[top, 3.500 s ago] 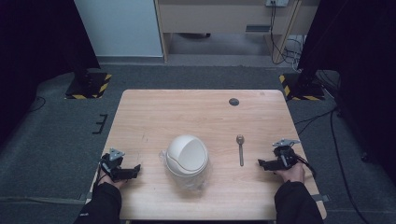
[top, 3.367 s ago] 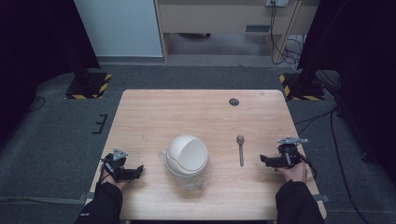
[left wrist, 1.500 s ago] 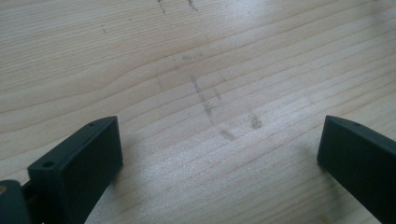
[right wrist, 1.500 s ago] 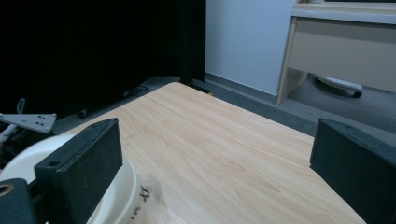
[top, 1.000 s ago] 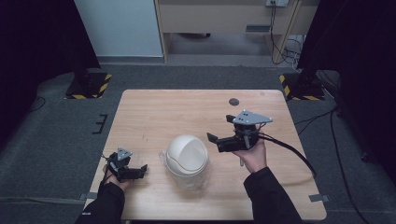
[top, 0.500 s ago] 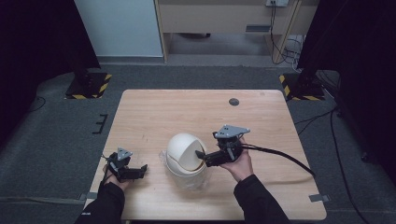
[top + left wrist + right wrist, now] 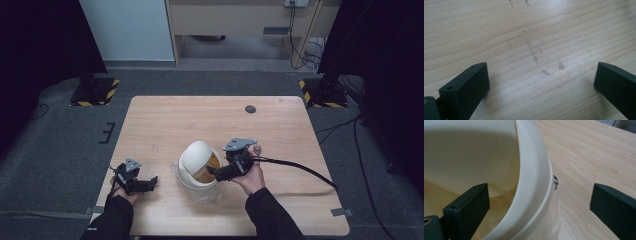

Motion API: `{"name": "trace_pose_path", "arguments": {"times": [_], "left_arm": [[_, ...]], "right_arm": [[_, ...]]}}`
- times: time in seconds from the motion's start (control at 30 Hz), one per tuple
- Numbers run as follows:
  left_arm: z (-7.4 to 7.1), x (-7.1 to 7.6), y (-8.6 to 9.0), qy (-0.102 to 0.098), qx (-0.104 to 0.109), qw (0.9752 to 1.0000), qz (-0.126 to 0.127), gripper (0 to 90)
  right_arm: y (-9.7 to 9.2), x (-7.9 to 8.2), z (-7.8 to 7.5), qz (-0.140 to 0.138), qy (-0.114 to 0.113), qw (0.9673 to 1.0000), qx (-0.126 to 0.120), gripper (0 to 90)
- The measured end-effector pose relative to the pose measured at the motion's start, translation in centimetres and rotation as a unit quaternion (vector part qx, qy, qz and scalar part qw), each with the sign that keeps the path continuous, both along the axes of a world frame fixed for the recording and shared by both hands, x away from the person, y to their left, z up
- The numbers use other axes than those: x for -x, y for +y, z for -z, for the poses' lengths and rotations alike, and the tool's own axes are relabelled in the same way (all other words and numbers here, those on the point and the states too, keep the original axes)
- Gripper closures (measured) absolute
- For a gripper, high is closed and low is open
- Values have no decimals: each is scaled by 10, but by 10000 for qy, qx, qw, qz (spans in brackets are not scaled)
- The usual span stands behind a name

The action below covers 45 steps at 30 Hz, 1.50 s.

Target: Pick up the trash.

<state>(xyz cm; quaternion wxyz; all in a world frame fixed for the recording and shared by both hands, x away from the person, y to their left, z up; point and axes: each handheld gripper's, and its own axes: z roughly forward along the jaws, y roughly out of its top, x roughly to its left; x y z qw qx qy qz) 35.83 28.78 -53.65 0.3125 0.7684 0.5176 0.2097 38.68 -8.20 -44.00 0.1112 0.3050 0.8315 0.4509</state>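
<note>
Left gripper (image 7: 541,82): bare table (image 7: 529,37) between and ahead of its wide-apart jaws. Right gripper (image 7: 539,205): bin rim (image 7: 531,185) stands between its jaws; bare wood beyond.

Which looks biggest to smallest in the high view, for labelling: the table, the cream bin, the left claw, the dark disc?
1. table
2. cream bin
3. left claw, counted with its body
4. dark disc, though it lies farther from the camera, which shrinks it somewhat.

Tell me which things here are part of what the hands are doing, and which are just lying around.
In use: cream swing-lid bin; right gripper, open, one jaw inside its opening.

Lying about: left gripper, open over bare wood; dark round spot at the table's far edge.
</note>
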Motion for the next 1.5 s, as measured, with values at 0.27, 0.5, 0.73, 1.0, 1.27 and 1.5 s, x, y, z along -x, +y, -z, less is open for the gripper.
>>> {"name": "trace_pose_path", "arguments": {"times": [0.27, 0.5, 0.73, 1.0, 1.27, 1.5], "left_arm": [[0, 0, 0, 1, -1, 10000, 2, 0], [0, 0, 0, -1, -3, 10000, -1, 0], [0, 0, 0, -1, -2, 10000, -3, 0], [0, 0, 0, -1, -3, 10000, -3, 0], [0, 0, 0, 2, -2, 10000, -1, 0], [0, 0, 0, 1, -2, 10000, -1, 0]], "right_arm": [[-21, 5, -28, 101, -312, 9992, -227, 36], [-57, 3, -49, 547, -521, 9950, -652, 42], [-101, 1, -49, 1079, -585, 9896, -748, 44], [-128, -1, -26, 1600, -418, 9846, -562, 63], [-135, -14, 14, 1849, -12, 9827, -76, 106], [-129, -27, 43, 1729, 419, 9825, 561, 228]]}}
